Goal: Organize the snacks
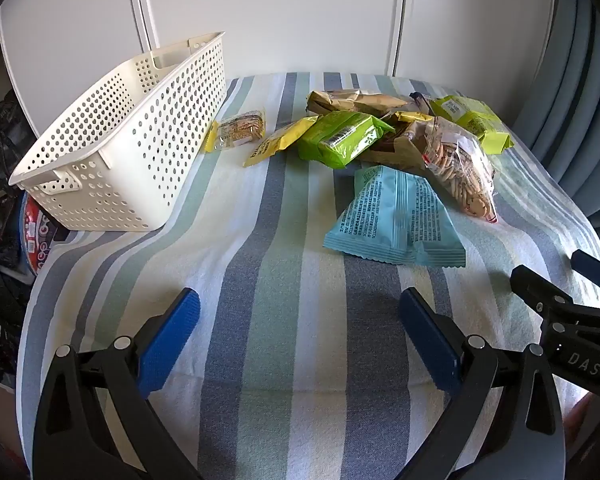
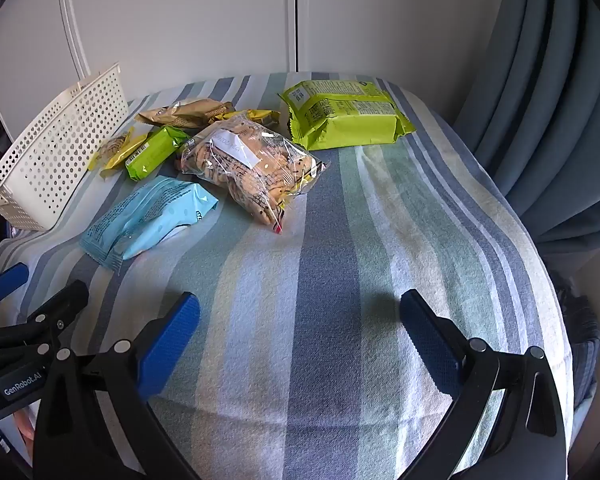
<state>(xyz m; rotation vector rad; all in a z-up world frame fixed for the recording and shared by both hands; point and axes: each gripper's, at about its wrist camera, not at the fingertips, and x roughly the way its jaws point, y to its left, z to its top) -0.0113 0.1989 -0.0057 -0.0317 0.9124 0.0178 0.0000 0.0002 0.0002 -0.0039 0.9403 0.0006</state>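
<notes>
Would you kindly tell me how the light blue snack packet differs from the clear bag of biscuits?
The light blue packet is opaque with printed text; the clear biscuit bag shows its biscuits. The blue packet lies alone, nearer the cameras; the biscuit bag rests against the snack pile. Both lie on the striped cloth, outside the white basket.

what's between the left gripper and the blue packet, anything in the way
Nothing visible. The left gripper is open over bare striped cloth, and the blue packet lies just ahead, slightly to its right, nearest of the snacks. The clear biscuit bag sits behind it, not in the path.
</notes>
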